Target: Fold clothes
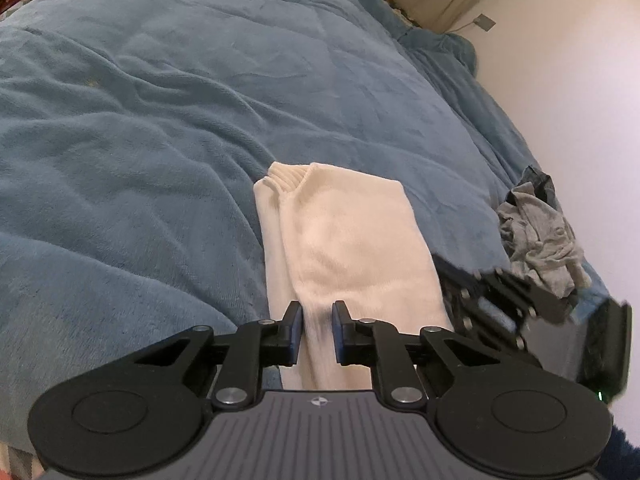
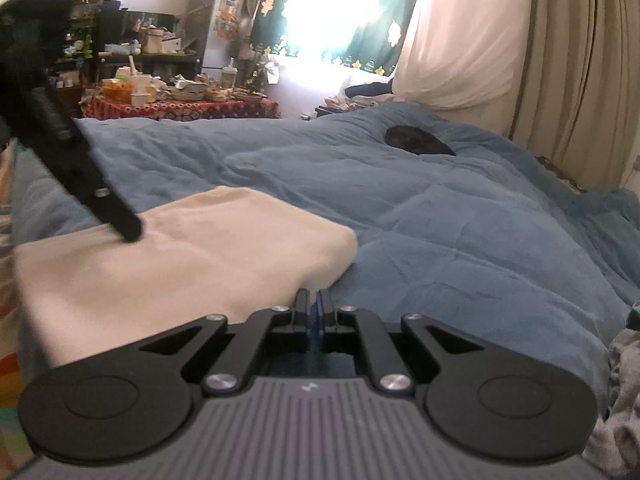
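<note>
A cream knit sweater (image 1: 352, 240) lies folded into a long strip on the blue blanket (image 1: 160, 120), collar at the far end. My left gripper (image 1: 318, 330) sits at the sweater's near end, and a raised ridge of the knit is pinched between its blue pads. In the right wrist view the sweater (image 2: 180, 256) fills the left foreground, with a black finger (image 2: 100, 192) of the left gripper resting on it. My right gripper (image 2: 316, 306) is shut with its pads together and nothing between them, just off the sweater's near right edge. Its blurred black body (image 1: 520, 304) shows to the right of the sweater.
A crumpled grey garment (image 1: 540, 236) lies at the bed's right edge by the wall, and also shows as grey cloth (image 2: 624, 380) beside my right gripper. A dark item (image 2: 420, 140) rests at the far end of the blanket. Beyond the bed are a cluttered table (image 2: 180, 106) and curtains (image 2: 560, 60).
</note>
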Action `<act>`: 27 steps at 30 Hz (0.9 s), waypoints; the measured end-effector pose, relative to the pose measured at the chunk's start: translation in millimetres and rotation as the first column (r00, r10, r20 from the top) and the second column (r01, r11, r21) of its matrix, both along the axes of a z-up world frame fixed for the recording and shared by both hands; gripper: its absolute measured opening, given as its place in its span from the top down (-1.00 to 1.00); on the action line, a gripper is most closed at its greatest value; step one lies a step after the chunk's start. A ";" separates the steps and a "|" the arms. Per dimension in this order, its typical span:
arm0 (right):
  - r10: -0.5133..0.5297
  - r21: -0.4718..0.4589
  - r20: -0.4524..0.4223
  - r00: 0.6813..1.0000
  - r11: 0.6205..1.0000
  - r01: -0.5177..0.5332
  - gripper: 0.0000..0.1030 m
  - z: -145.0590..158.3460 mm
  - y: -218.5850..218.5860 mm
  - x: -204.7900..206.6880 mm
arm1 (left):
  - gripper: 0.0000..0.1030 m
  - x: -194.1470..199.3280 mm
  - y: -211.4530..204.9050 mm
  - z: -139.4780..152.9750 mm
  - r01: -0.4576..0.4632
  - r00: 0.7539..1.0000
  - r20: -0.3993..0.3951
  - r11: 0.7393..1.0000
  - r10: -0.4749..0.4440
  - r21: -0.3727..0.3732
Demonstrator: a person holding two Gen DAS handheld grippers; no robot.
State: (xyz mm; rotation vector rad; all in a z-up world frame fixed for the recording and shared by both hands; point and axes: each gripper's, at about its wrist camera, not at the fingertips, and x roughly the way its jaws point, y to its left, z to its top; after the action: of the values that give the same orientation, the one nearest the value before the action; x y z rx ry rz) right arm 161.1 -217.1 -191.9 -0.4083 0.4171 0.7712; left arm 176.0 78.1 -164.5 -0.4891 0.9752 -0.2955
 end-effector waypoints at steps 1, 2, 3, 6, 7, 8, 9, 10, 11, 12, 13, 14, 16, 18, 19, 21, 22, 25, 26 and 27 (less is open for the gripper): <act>0.001 0.000 -0.001 1.000 1.000 -0.001 0.90 -0.3 -1.6 -4.9 | 0.72 0.1 0.3 -0.6 -0.001 1.000 -0.001 1.000 0.001 -0.003; 0.000 0.001 -0.003 1.000 1.000 0.000 0.91 -1.4 -3.4 -9.8 | 0.72 0.2 0.5 -1.2 -0.002 1.000 -0.003 1.000 0.002 -0.006; -0.002 0.003 -0.010 1.000 1.000 0.002 0.91 -1.7 -5.3 -13.1 | 0.72 -0.1 1.1 -2.0 -0.004 1.000 -0.005 1.000 0.004 -0.010; -0.004 0.012 -0.027 1.000 1.000 0.005 0.91 -1.1 -12.3 -24.4 | 0.72 -0.5 2.5 -2.8 -0.009 1.000 -0.010 1.000 0.009 -0.019; -0.005 0.013 -0.029 1.000 1.000 0.005 0.91 -0.5 -14.5 -28.4 | 0.72 -0.7 2.3 -2.6 -0.009 1.000 -0.009 1.000 0.009 -0.017; -0.006 0.012 -0.028 1.000 1.000 0.006 0.91 0.1 -16.7 -33.7 | 0.72 -1.0 2.0 -2.2 -0.009 1.000 -0.008 1.000 0.009 -0.015; -0.005 0.012 -0.027 1.000 1.000 0.005 0.91 0.8 -19.0 -39.1 | 0.72 -1.3 1.7 -1.8 -0.009 1.000 -0.007 1.000 0.009 -0.013; -0.002 0.011 -0.028 1.000 1.000 0.003 0.91 1.5 -21.3 -44.3 | 0.72 -1.7 1.4 -1.4 -0.008 1.000 -0.005 1.000 0.008 -0.010; 0.001 0.010 -0.030 1.000 1.000 -0.001 0.91 2.0 -23.5 -49.4 | 0.72 -2.3 1.0 -1.3 -0.009 1.000 -0.004 1.000 0.009 -0.007; 0.008 0.009 -0.035 0.999 1.000 -0.007 0.90 2.6 -25.9 -54.6 | 0.72 -2.8 1.0 -1.4 -0.009 1.000 -0.003 1.000 0.009 -0.007; 0.015 0.009 -0.043 0.999 1.000 -0.015 0.90 3.0 -28.6 -60.6 | 0.72 -3.4 1.2 -1.4 -0.011 1.000 -0.002 1.000 0.011 -0.007; 0.014 0.008 -0.044 0.999 1.000 -0.013 0.90 3.1 -31.1 -67.5 | 0.72 -3.9 1.4 -1.6 -0.011 1.000 -0.002 1.000 0.011 -0.009; 0.010 0.003 -0.042 0.999 1.000 -0.010 0.90 4.8 -35.4 -79.2 | 0.71 -5.0 1.7 -2.0 -0.011 1.000 0.000 1.000 0.011 -0.011; 0.000 0.005 -0.030 1.000 1.000 0.000 0.90 7.1 -41.4 -88.4 | 0.72 -6.3 2.3 -2.1 -0.010 1.000 0.001 1.000 0.010 -0.014; -0.006 0.006 -0.019 1.000 1.000 0.006 0.90 8.8 -45.1 -90.1 | 0.72 -6.9 3.0 -1.9 -0.008 1.000 0.001 1.000 0.008 -0.017; -0.038 0.009 0.003 0.999 0.999 0.038 0.87 11.8 -50.1 -85.6 | 0.72 -7.6 3.3 -1.6 -0.003 1.000 0.002 1.000 0.003 -0.017; -0.059 0.016 0.005 0.998 0.998 0.059 0.87 13.1 -50.7 -78.8 | 0.72 -7.8 3.4 -1.3 0.000 1.000 0.002 1.000 0.000 -0.015; -0.105 0.039 -0.013 0.994 0.994 0.105 0.87 14.0 -47.1 -51.5 | 0.72 -9.0 3.6 -0.2 0.001 1.000 0.003 1.000 -0.001 -0.011; -0.108 0.040 -0.019 0.994 0.993 0.109 0.87 11.9 -42.8 -42.6 | 0.72 -9.6 3.6 0.2 -0.001 1.000 0.003 1.000 0.001 -0.010; -0.109 0.038 -0.024 0.994 0.993 0.110 0.87 9.4 -38.5 -36.5 | 0.72 -10.2 3.5 0.7 -0.002 1.000 0.003 1.000 0.002 -0.009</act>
State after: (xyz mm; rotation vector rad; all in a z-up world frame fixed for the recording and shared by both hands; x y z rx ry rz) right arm 124.6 -255.7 -182.5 -0.3374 0.4406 0.6766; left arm 165.8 81.5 -163.8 -0.4979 0.9705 -0.2991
